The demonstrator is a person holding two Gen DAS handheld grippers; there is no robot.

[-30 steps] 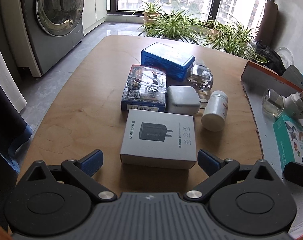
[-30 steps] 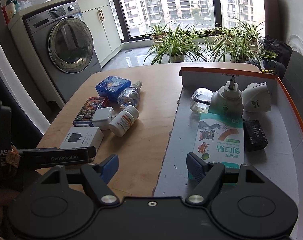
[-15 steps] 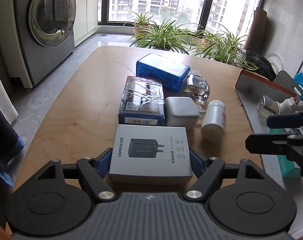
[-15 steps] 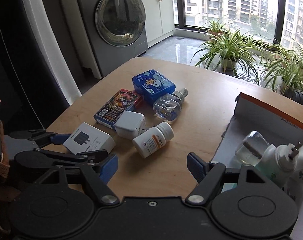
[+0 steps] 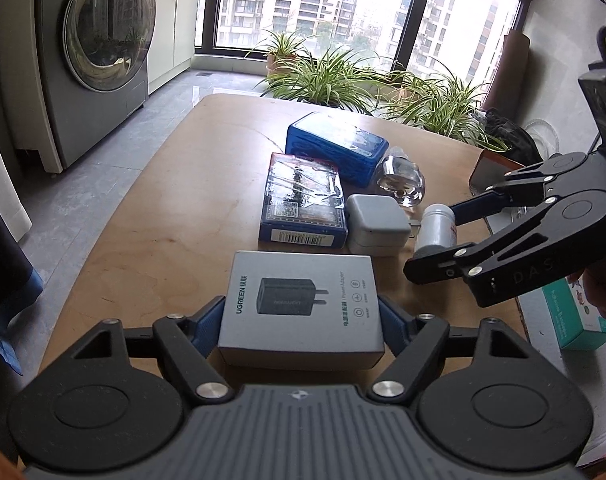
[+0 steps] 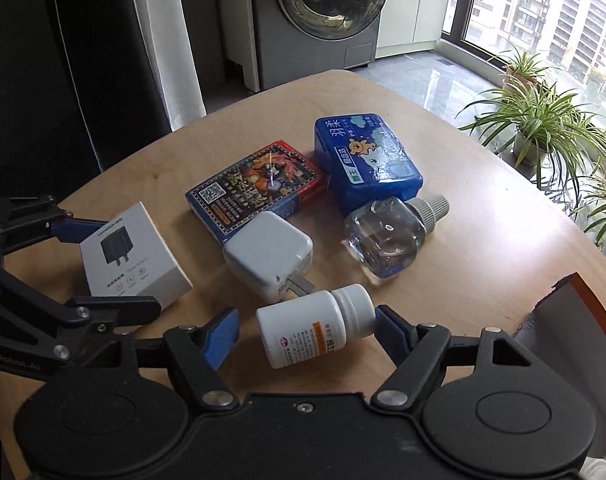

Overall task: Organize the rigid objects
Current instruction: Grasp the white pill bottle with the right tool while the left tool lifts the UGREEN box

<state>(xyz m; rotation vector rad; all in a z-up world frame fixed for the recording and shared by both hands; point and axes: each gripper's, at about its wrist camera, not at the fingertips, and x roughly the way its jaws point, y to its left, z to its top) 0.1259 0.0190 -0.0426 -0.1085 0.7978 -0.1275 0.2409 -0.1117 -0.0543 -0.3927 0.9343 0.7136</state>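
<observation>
Left wrist view: the left gripper is clamping the grey charger box by its two sides, both blue pads pressing on the cardboard. Just beyond the box, on the tabletop, a card box, a white charger and a blue case are lying close together, with a clear bottle beside the case. The right gripper is reaching in from the right, its fingers straddling a white pill bottle.

Right wrist view: the right gripper is closing, jaws still wide. The pill bottle is lying on its side between the fingers; its cap is just beside the right pad, the left pad is standing clear. The left gripper is showing at far left, holding the charger box.
</observation>
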